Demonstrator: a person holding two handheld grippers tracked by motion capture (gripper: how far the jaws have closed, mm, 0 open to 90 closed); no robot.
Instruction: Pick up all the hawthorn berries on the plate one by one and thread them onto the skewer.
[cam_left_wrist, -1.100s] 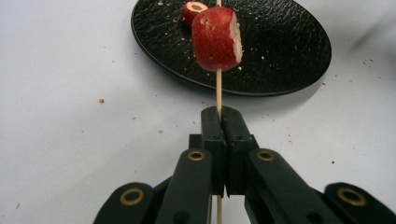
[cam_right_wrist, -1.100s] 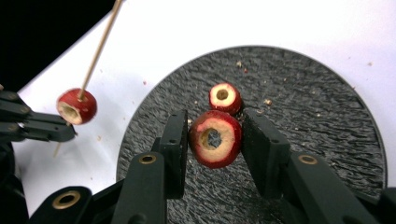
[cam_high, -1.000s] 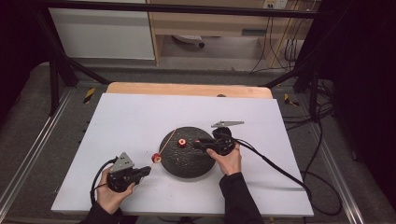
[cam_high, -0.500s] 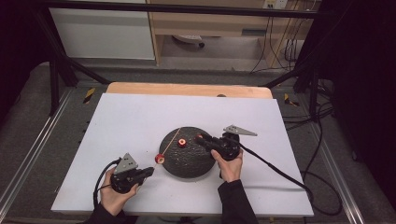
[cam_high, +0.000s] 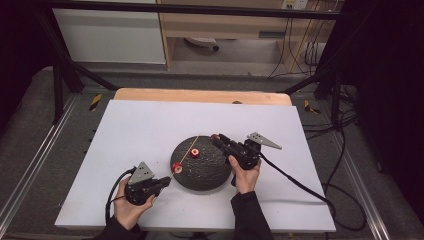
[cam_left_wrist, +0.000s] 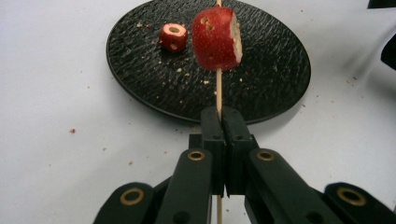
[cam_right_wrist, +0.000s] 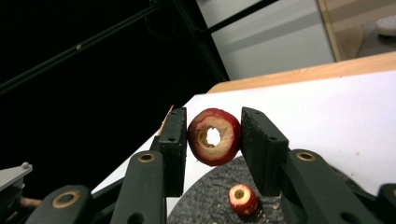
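Left gripper (cam_left_wrist: 223, 122): jaws clamped on skewer (cam_left_wrist: 218, 88) carrying a red fruit piece (cam_left_wrist: 216, 39), frame centre.
Right gripper (cam_right_wrist: 214, 140): jaws pinching cored fruit ring (cam_right_wrist: 214, 136).
Plate (cam_high: 210, 172): black.
Writing: none legible.

fruit pieces (cam_high: 195, 153): 3 | skewer (cam_high: 187, 150): 1 | plate (cam_high: 210, 175): 1

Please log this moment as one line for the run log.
left gripper: shut on skewer | right gripper: shut on ring | plate: one piece
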